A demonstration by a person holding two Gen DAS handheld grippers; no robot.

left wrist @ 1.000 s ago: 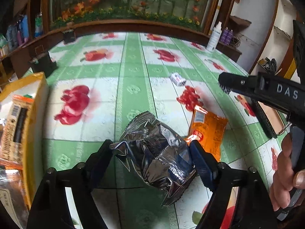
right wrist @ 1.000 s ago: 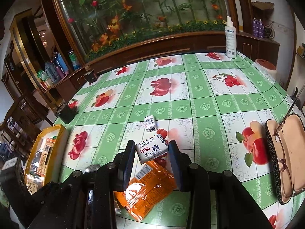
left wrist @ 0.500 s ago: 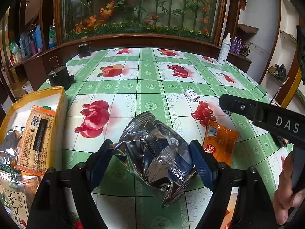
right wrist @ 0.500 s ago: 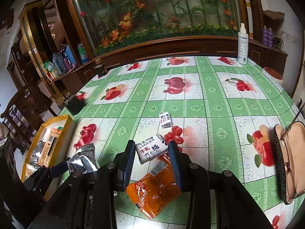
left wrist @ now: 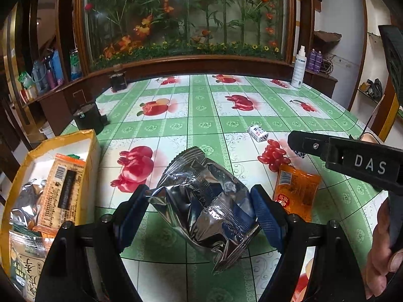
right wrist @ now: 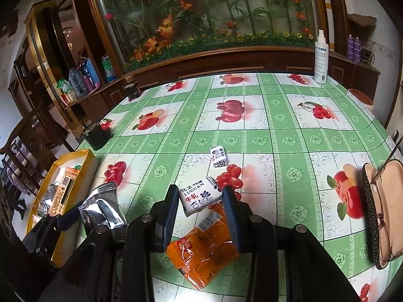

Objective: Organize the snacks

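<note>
My left gripper (left wrist: pixel 201 201) is shut on a crumpled silver snack bag (left wrist: pixel 204 201), held above the green fruit-print tablecloth (left wrist: pixel 201 125). To its left stands a yellow box (left wrist: pixel 85 146) with several snack packs inside. My right gripper (right wrist: pixel 200 198) is shut on a small white nougat pack (right wrist: pixel 200 197) with red characters, lifted over an orange snack packet (right wrist: pixel 201 249) that lies flat on the cloth. A second small white pack (right wrist: pixel 218 156) lies farther back on the table. In the right wrist view the silver bag (right wrist: pixel 103 206) and the yellow box (right wrist: pixel 83 161) show at lower left.
An open glasses case (right wrist: pixel 380 201) with spectacles lies at the table's right edge. A black pot (right wrist: pixel 95 136) stands at the left edge, a small dark container (right wrist: pixel 132 90) and a white spray bottle (right wrist: pixel 320 58) at the far edge. A planted glass case rises behind.
Both grippers have risen and tilted up, so more of the room shows. The silver bag has lifted off the cloth with the left gripper. Both grips are unchanged.
</note>
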